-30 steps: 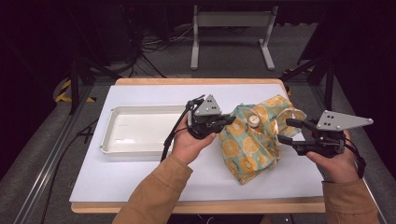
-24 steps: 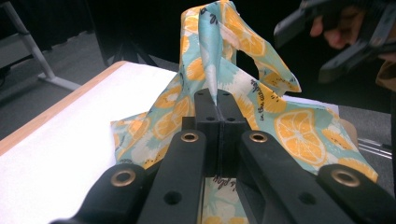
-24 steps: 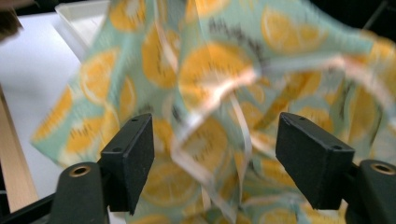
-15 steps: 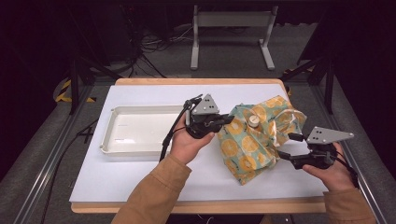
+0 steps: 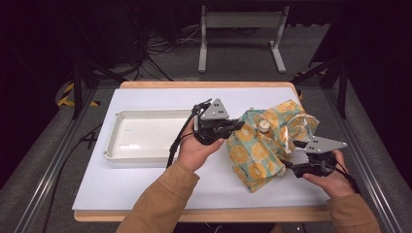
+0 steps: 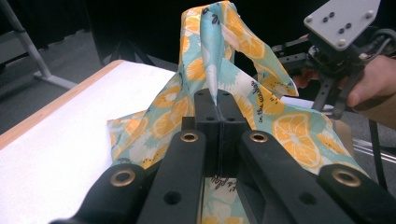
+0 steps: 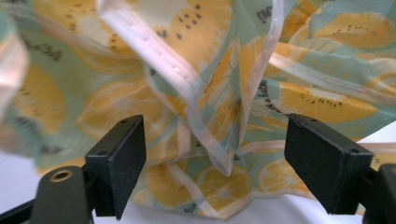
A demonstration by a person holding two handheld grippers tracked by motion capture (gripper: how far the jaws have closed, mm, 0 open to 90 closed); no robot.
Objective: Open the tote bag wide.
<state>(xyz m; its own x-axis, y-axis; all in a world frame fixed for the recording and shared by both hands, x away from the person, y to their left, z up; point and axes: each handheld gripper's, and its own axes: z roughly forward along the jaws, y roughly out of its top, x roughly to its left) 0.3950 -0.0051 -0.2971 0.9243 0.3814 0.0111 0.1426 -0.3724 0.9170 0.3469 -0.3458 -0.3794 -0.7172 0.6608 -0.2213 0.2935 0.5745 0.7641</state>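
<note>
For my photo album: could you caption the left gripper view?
Shut left tongs pinch a fold of the orange-slice print bag above the white table.

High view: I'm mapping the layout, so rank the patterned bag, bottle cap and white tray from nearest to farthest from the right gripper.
From the right gripper:
1. Patterned bag, just left of it.
2. Bottle cap, poking from the bag, farther back.
3. White tray, far left.
</note>
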